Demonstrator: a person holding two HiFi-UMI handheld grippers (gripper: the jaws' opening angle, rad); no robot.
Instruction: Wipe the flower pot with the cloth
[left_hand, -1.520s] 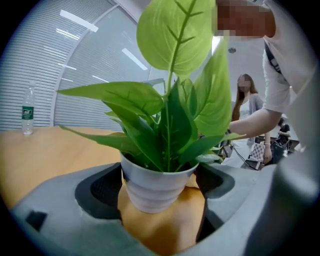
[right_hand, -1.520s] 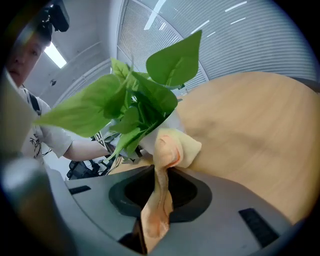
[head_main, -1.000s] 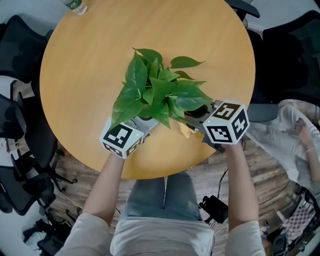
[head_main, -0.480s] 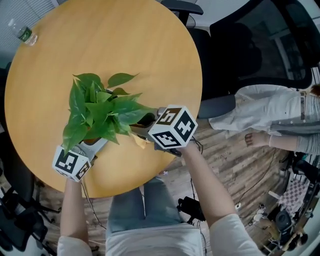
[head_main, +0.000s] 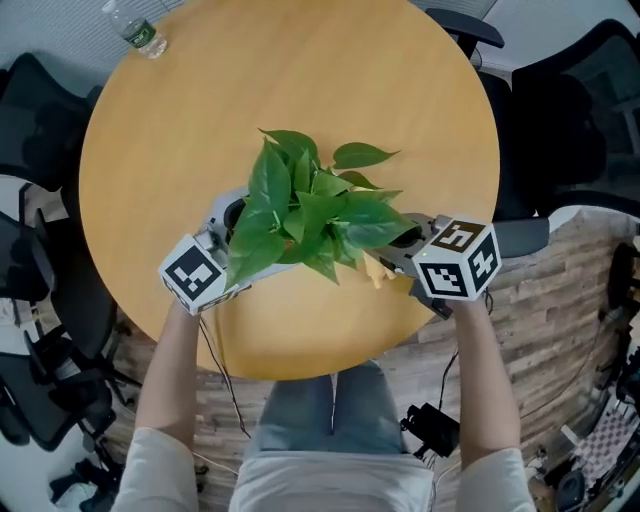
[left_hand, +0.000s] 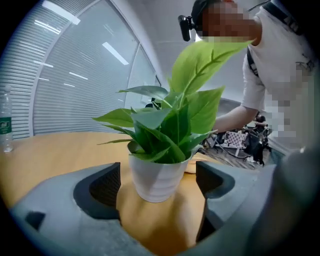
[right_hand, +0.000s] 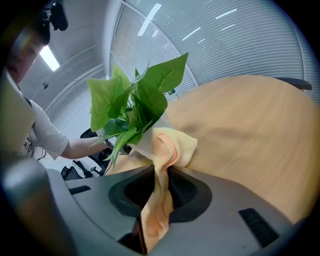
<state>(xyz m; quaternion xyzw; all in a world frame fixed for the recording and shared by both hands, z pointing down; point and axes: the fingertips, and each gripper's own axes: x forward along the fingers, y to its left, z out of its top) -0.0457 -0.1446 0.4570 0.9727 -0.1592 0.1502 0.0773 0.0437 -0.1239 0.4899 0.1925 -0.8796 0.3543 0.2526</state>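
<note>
Right gripper view: right gripper (right_hand: 160, 176) jaws pinch cloth (right_hand: 169, 149); free end just ahead of tips, against flower pot (right_hand: 146, 145). Left gripper view: left gripper (left_hand: 159, 186) jaws spread, flower pot just beyond tips, centred, untouched, on table (left_hand: 45, 155). Wiping looks under way, most of wall left. Versus a second ago: left gripper further out, cloth side same.

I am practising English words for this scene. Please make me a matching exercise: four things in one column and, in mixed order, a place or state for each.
Things:
1. flower pot
2. cloth
3. water bottle
4. left gripper

Places or states:
A. jaws apart
B. pinched in the right gripper jaws
C. at the far edge of the table
D. white, holding a green plant

Pairs: 1-D, 2-B, 3-C, 4-A.
</note>
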